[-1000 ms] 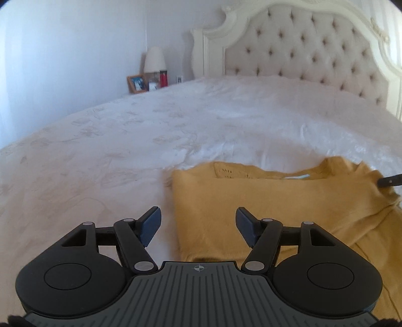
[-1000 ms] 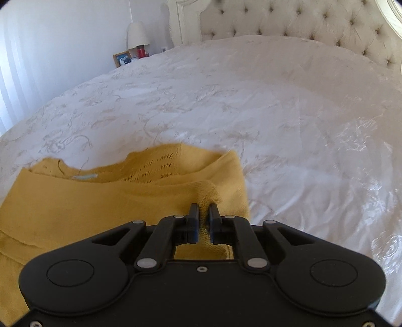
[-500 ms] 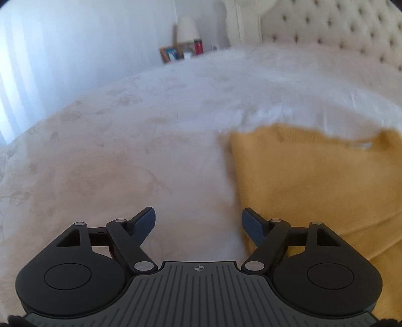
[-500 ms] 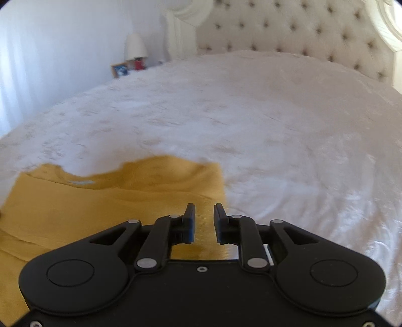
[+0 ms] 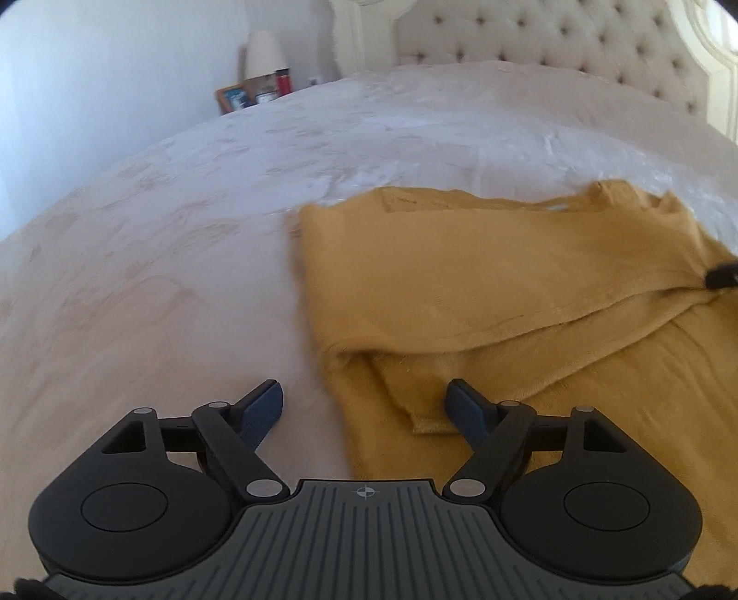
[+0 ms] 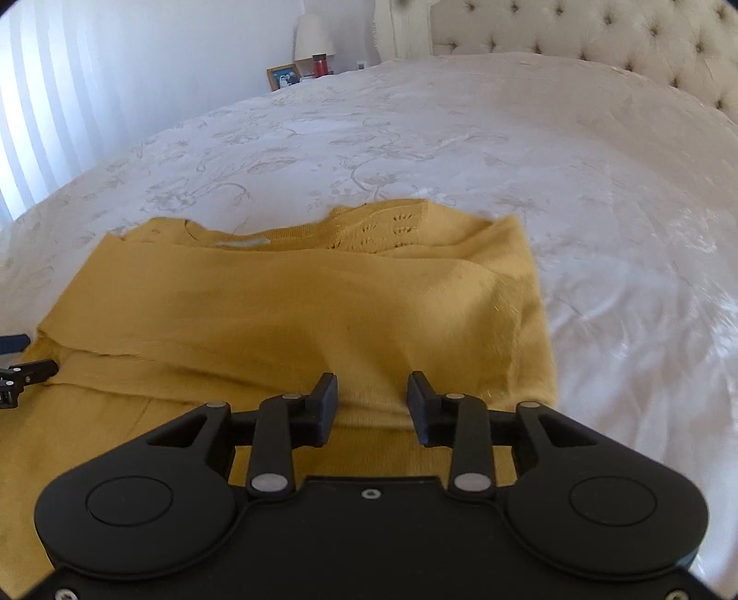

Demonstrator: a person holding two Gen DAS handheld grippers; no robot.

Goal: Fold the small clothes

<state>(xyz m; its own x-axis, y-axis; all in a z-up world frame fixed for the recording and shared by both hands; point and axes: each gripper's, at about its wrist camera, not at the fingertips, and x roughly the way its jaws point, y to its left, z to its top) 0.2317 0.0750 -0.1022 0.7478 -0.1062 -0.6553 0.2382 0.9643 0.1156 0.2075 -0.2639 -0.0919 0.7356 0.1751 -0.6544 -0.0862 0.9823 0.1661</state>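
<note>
One fold laid across the mustard sweater [image 6: 295, 300] on the bed [image 6: 461, 138], more remaining; left gripper [image 5: 364, 406] and right gripper [image 6: 372, 401] both opening, jaws apart, gripping nothing.

Bedroom: bed [image 6: 461, 138], tufted headboard [image 5: 553, 41]

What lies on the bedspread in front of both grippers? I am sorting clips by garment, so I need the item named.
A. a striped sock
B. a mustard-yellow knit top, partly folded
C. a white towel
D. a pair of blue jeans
B: a mustard-yellow knit top lies on the white bedspread, its upper part doubled over the lower, with a neckline and openwork knit at its far edge.
</note>
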